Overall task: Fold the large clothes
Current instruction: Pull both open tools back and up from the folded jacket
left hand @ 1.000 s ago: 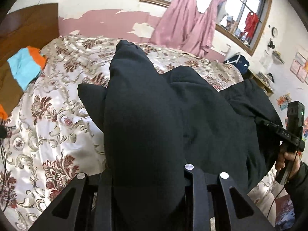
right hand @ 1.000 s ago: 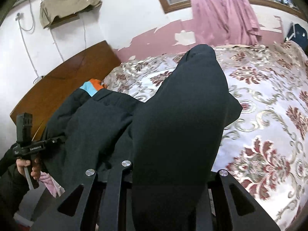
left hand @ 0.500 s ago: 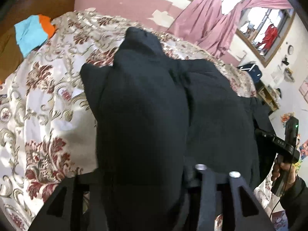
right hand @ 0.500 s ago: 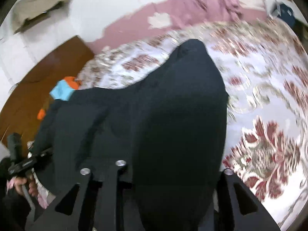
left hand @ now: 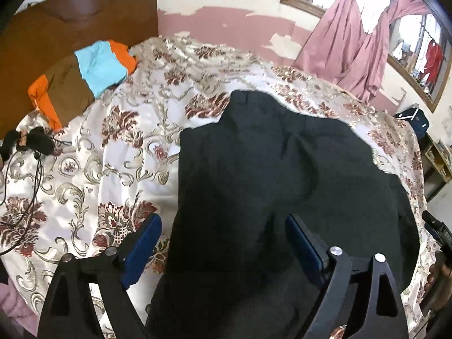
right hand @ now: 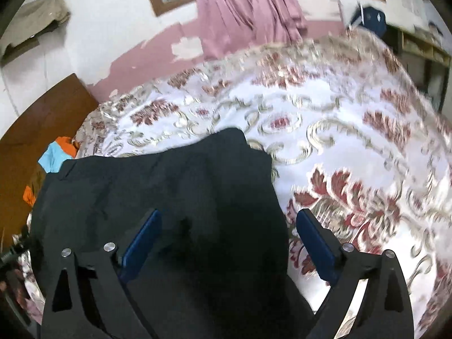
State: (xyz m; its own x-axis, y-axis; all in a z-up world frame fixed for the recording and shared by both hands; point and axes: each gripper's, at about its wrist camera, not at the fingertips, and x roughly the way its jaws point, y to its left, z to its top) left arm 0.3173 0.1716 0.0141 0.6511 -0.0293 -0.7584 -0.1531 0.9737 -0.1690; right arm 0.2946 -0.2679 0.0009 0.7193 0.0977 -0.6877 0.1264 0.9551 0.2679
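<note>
A large black garment [left hand: 268, 175] lies spread on the floral bedspread [left hand: 118, 147]. It also shows in the right wrist view [right hand: 169, 186]. My left gripper [left hand: 223, 223] is open, its blue-padded fingers [left hand: 144, 240] spread above the garment's near edge. My right gripper [right hand: 227, 223] is open too, fingers [right hand: 313, 237] wide apart over the garment's near right part. Neither holds cloth.
Folded orange, brown and light-blue clothes [left hand: 82, 79] lie by the wooden headboard [left hand: 56, 19]. A black cable and device [left hand: 28, 144] lie at the bed's left edge. Pink curtains [left hand: 364, 34] hang at the window. A shelf [right hand: 418, 45] stands past the bed.
Both grippers were shut on the black garment and held it lifted. Now both have opened and the garment has dropped flat onto the bed.
</note>
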